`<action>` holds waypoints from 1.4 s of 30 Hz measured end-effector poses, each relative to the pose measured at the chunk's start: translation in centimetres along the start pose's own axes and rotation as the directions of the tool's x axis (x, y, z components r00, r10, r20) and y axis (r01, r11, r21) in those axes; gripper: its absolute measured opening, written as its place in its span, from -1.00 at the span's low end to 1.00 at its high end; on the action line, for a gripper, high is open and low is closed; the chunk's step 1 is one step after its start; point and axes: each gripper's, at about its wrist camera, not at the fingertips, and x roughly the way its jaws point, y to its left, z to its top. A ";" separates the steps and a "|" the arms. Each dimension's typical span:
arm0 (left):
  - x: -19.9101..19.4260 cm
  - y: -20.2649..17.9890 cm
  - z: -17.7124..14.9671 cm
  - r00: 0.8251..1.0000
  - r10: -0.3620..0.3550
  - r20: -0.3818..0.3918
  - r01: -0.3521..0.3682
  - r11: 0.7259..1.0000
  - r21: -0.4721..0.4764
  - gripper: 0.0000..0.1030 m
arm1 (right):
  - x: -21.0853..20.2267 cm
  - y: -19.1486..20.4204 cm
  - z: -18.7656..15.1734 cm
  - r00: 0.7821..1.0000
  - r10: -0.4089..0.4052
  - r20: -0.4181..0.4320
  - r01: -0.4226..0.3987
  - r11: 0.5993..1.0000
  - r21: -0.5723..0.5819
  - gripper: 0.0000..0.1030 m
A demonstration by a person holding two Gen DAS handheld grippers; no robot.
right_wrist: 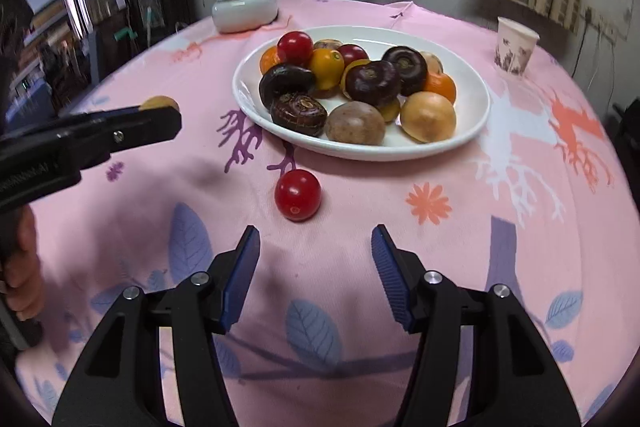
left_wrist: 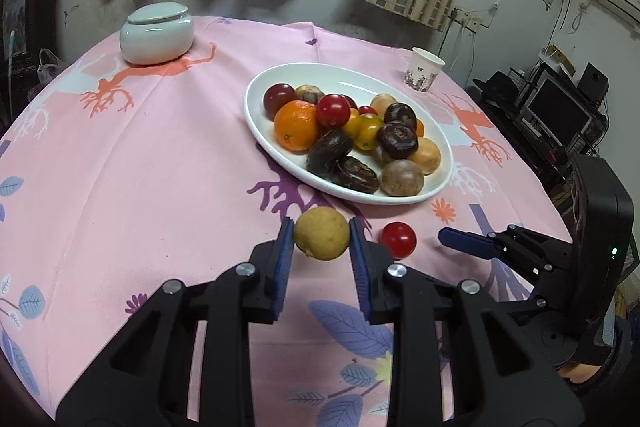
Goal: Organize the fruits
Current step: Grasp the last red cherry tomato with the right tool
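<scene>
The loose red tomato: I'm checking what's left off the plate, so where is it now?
The loose red tomato lies on the pink tablecloth just in front of the white plate, ahead of the open right gripper.

Around the white plate (right_wrist: 476, 115), the counts run as follows. On it lie four dark water chestnuts (right_wrist: 374, 83), two oranges (left_wrist: 296, 125), three red cherry tomatoes (left_wrist: 333, 110), at least two yellow tomatoes (right_wrist: 326, 67), and about five tan or brownish round fruits (right_wrist: 428, 117); some are partly hidden, so these are lower bounds. Off the plate on its near side are one red tomato (right_wrist: 298, 194) and one tan round fruit (left_wrist: 322, 233). Beyond the plate stand one lidded white jar (left_wrist: 157, 33) and one paper cup (left_wrist: 425, 69). Two grippers show.
</scene>
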 end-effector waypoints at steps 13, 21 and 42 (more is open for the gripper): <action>0.7 -0.1 -0.3 1.000 0.007 -0.026 -0.007 1.000 0.016 -0.45 | 3.2 1.7 2.0 0.999 -0.036 -0.040 0.034 0.998 -0.048 -0.38; 0.8 -0.1 -0.5 1.000 0.011 -0.029 -0.011 1.000 0.015 -0.45 | 1.7 1.3 1.1 1.000 -0.012 -0.017 0.011 0.999 -0.033 -0.39; 2.3 0.0 -0.2 0.996 0.042 -0.076 -0.041 0.999 0.021 -0.45 | 1.9 0.2 1.1 0.999 0.034 -0.027 -0.035 0.997 -0.065 -0.37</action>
